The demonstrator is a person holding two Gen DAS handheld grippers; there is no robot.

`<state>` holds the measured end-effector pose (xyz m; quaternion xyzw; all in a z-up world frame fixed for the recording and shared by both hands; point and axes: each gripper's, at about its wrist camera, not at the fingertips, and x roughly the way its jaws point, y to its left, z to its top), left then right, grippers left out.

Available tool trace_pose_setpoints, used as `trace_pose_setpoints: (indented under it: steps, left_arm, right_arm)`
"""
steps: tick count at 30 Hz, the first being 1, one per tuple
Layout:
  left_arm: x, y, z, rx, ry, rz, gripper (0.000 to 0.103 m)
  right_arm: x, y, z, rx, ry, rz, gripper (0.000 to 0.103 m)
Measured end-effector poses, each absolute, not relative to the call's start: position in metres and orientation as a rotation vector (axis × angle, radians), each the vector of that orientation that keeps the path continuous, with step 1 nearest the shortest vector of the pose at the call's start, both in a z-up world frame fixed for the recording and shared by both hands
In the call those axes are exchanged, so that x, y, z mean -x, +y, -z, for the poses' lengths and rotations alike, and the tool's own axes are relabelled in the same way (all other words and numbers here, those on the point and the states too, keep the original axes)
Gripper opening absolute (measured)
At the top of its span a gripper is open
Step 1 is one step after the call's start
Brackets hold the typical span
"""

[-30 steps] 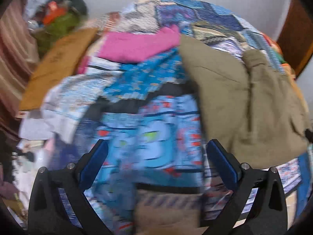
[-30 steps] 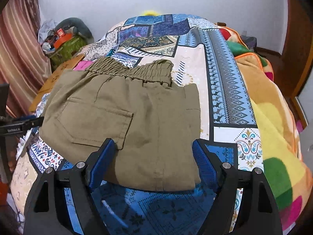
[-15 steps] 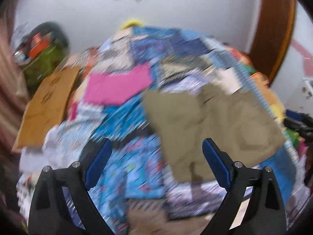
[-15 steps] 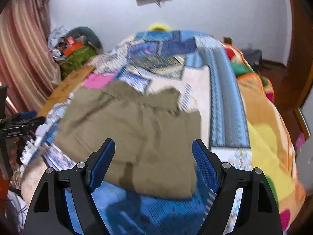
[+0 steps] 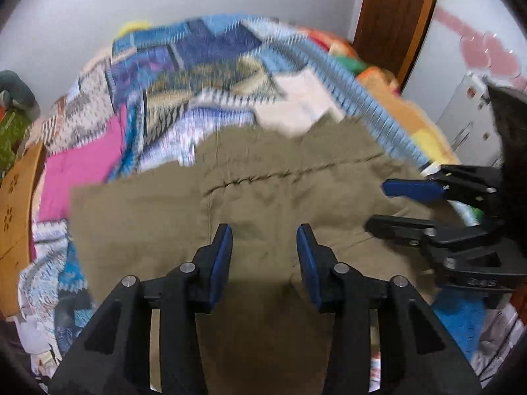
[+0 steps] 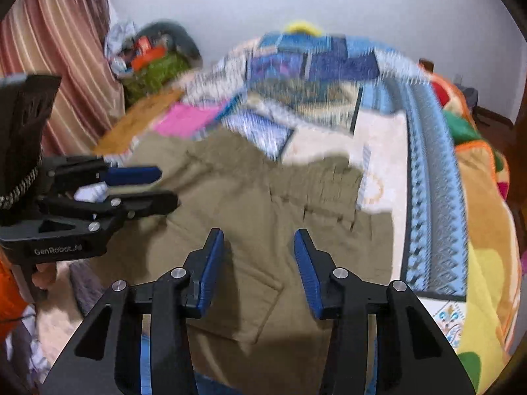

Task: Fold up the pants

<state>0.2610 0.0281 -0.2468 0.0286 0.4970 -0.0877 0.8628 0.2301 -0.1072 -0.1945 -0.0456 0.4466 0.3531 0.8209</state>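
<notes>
Both tools, left (image 5: pixel 264 250) and right (image 6: pixel 258 250), are hovering over the pants (image 5: pixel 270 197) on the bed (image 6: pixel 428 151), jaws closing on nothing.

Patchwork bedspread (image 6: pixel 428 151), striped curtain (image 6: pixel 66 49), pink cloth (image 5: pixel 82 161)

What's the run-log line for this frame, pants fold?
stage: pre-grasp | pants: flat on bed, unheld | left gripper: closing, nothing between fingers | right gripper: closing, nothing between fingers

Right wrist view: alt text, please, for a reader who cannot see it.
Olive pants lie folded on a patchwork bedspread, back pocket up. The right gripper hovers over them, jaws closing on nothing. The left gripper reaches in from the left, nothing between its fingers.
</notes>
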Motion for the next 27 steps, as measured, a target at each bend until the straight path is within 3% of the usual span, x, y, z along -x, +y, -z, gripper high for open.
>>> trace_pose_setpoints:
  steps: [17, 19, 27]
  left_arm:
    - [-0.195, 0.052, 0.238, -0.053, 0.995, 0.145, 0.043]
    - [-0.185, 0.056, 0.237, -0.068, 0.992, 0.097, 0.059]
    - [-0.157, 0.086, 0.238, 0.02, 0.999, 0.038, 0.069]
  right_arm:
    - [-0.185, -0.148, 0.195, 0.097, 0.962, -0.71, 0.04]
    - [-0.181, -0.154, 0.194, 0.107, 0.956, -0.685, 0.04]
    - [-0.171, -0.172, 0.197, 0.101, 0.984, -0.624, 0.04]
